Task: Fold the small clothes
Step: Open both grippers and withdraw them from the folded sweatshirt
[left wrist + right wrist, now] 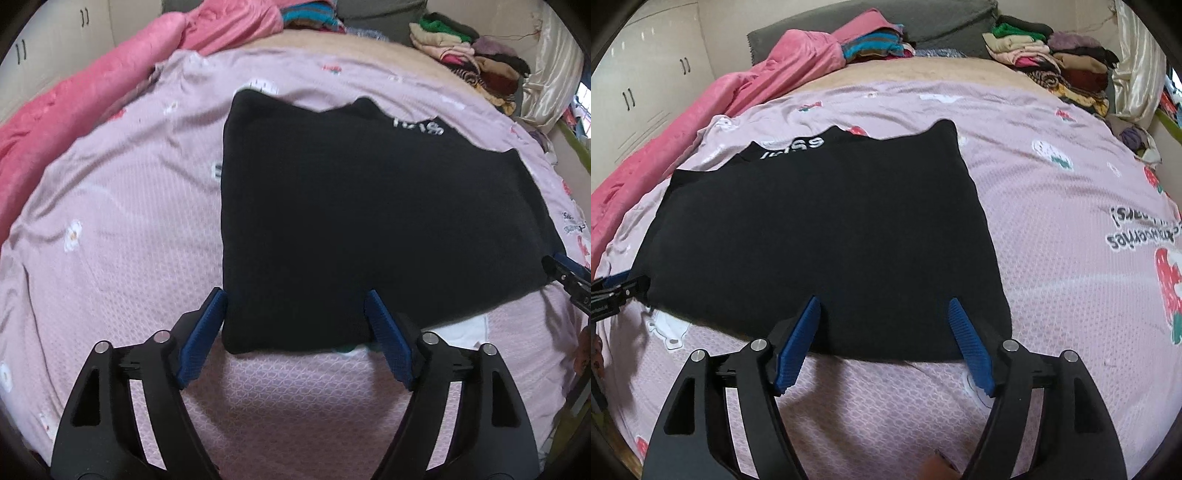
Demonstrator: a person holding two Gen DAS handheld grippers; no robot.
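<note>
A black garment point(369, 214) with white lettering near its far edge lies flat on the pink strawberry-print bedsheet point(122, 229). My left gripper point(297, 301) is open, its blue pads straddling the garment's near left corner. In the right wrist view the same garment point(827, 229) lies ahead. My right gripper point(884, 306) is open, its pads over the garment's near right edge. Each gripper shows at the edge of the other's view: the right one point(565, 273) and the left one point(617, 291).
A pink blanket point(85, 99) is bunched along the bed's left side. Stacks of folded clothes point(476, 62) sit at the far right, also in the right wrist view point(1045, 55). A grey headboard point(923, 22) and white cupboards point(646, 74) stand beyond.
</note>
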